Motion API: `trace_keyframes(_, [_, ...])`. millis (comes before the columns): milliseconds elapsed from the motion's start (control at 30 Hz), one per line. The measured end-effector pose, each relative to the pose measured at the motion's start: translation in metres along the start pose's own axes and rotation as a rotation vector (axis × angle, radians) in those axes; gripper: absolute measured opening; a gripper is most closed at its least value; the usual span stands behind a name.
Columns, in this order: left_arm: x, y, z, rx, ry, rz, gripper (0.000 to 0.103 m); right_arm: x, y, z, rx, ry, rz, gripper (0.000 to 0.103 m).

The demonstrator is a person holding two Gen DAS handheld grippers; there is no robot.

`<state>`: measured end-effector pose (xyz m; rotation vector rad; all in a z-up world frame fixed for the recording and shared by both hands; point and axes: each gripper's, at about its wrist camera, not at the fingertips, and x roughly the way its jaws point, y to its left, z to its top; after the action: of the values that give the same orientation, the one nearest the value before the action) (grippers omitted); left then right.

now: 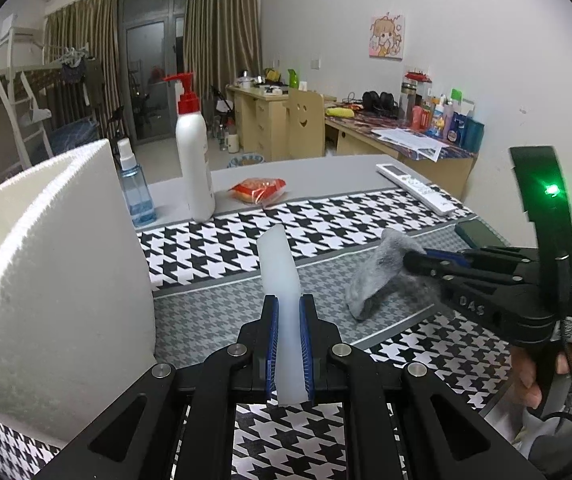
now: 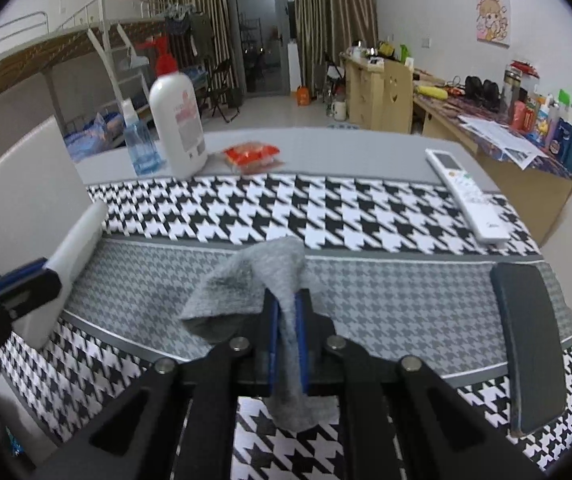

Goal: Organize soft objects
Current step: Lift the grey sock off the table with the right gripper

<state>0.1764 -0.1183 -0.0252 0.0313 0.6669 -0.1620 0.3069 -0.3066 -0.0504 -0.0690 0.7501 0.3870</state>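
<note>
left gripper point(image 1: 289, 312): clamped on the white rim point(image 1: 279, 280) of the white fabric bin point(image 1: 45, 280)
right gripper point(image 2: 286, 312): closed on grey sock point(image 2: 253, 280)
sock: pinched between pads, bunched end over houndstooth cloth point(image 2: 366, 208), right of bin
background: lotion bottle point(image 2: 177, 128), remote point(image 2: 466, 196)

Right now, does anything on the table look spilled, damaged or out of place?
Nothing spilled or damaged. The right gripper holds a crumpled grey sock; the left gripper clamps the white container's rim strip. The bottles stand upright.
</note>
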Motion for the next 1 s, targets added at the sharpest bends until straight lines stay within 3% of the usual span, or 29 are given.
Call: trace_keyframes(1000, [-0.038, 0.002, 0.022, 0.053, -0.112, -0.018, 0.012, -0.072, 0.022, 0.021, 0.011, -0.228, -0.009, 0.011])
